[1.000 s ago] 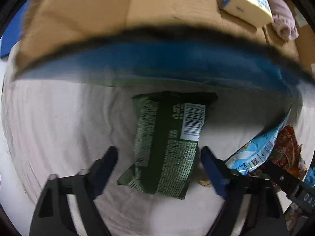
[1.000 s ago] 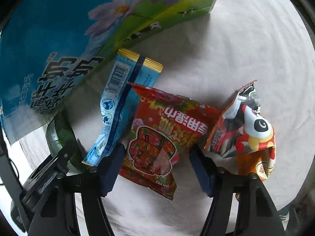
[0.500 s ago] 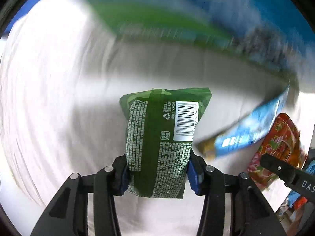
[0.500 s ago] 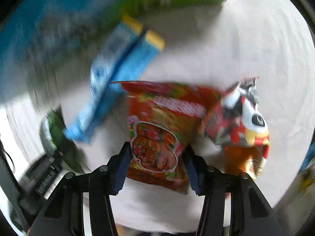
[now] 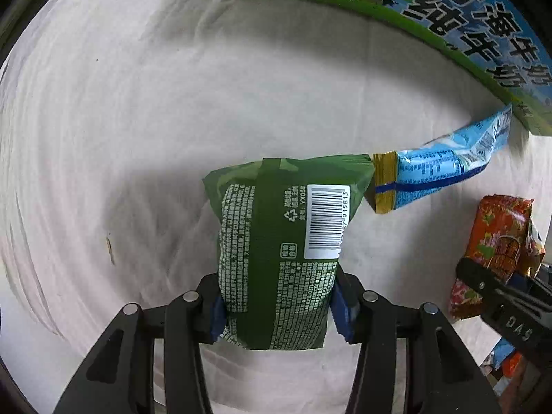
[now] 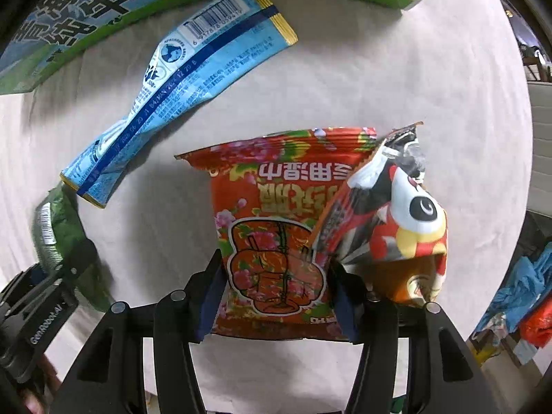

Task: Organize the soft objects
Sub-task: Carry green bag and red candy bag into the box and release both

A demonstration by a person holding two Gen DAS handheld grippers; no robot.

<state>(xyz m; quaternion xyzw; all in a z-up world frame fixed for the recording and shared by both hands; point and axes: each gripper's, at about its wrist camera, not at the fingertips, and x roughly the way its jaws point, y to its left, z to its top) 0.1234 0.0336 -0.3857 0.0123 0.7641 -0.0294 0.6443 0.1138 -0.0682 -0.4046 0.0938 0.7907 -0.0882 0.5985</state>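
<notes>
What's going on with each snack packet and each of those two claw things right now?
Green packet: clamped between the left gripper's fingers, barcode side up.
Red flowered packet: clamped between the right gripper's fingers, print upside down.
Blue packet: lying loose on the white cloth, twisted, ungripped.
Panda packet: crumpled, overlapping the red packet's edge, ungripped.
Milk carton box: lying at the cloth's far edge.

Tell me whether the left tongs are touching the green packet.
Touching. In the left wrist view, the left tongs have both blue pads pressed against the sides of the green packet, pinching its lower end.
</notes>
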